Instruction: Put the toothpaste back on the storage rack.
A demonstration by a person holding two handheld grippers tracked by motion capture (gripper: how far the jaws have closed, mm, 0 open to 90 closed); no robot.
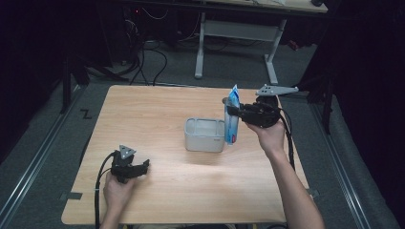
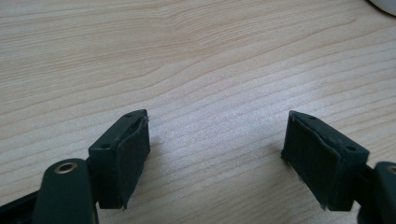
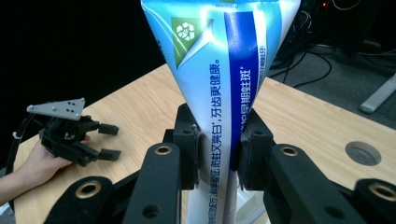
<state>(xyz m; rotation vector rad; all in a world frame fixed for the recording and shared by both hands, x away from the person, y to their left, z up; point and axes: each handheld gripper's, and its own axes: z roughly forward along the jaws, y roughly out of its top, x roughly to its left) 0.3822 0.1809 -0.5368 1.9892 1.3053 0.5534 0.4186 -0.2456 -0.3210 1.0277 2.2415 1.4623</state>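
Right tool (image 1: 232, 113) clamps tube (image 1: 232, 119) upright, centre-right of frame, just beside bin (image 1: 204, 135). Left tool (image 1: 143, 166) released, idle lower left on table (image 1: 157, 109). Step: carrying tube. Next: shift left over bin, lower, release.

A light wooden table (image 1: 157, 114) stands on grey carpet (image 1: 224, 74) in a dim room — the edges fall into near-black. Behind it a white-legged desk frame (image 1: 236, 36) crosses the far side, with black cables (image 1: 148, 62) trailing over the floor beneath. Metal rails (image 1: 33, 162) — perhaps floor tracks — run along either side of the table.
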